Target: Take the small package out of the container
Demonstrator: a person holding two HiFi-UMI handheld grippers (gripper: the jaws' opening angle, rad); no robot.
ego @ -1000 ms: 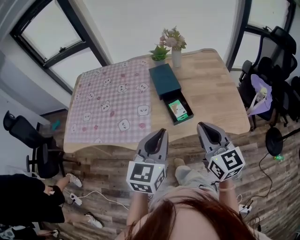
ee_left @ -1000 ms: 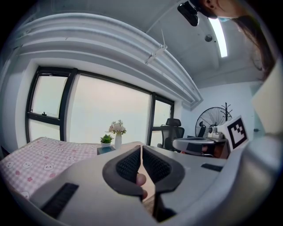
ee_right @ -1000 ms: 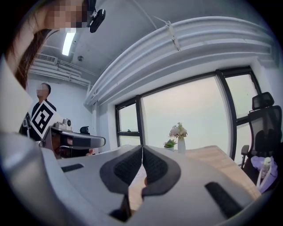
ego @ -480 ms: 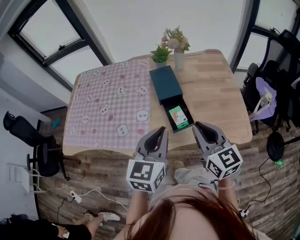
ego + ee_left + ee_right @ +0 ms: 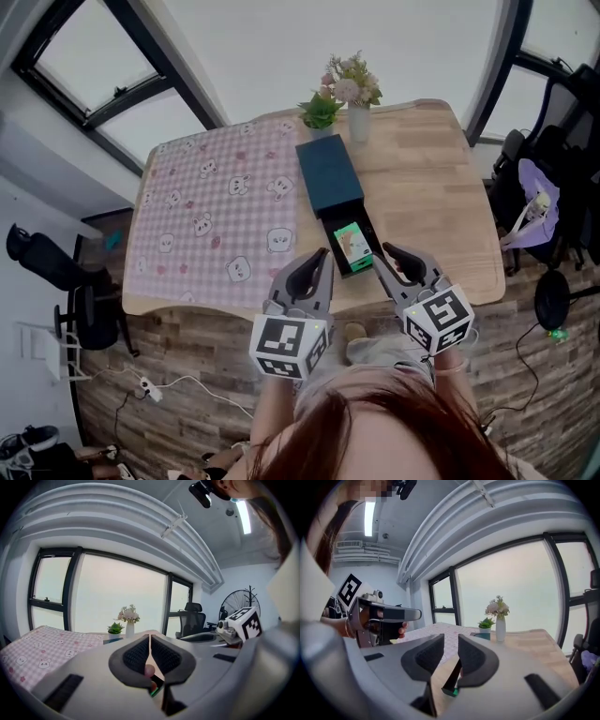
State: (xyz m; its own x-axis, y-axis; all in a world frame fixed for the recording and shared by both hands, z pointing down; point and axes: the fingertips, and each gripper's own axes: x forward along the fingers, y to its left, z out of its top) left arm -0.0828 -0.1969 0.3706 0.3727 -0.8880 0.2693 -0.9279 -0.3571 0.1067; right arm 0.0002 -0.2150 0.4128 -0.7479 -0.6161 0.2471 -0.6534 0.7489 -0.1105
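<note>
While the small package (image 5: 352,242) lies inside the open container (image 5: 330,174) on the table (image 5: 431,187), the left gripper (image 5: 321,255) has its jaws together, empty; the right gripper (image 5: 388,251) is opening its jaws slightly, nothing between them.

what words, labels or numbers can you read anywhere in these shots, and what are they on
No text can be read in any view.
small package: green and white print, too small to read.
marker cubes: black-and-white square patterns, no letters or numbers.
tablecloth: little animal faces only, no words.
</note>
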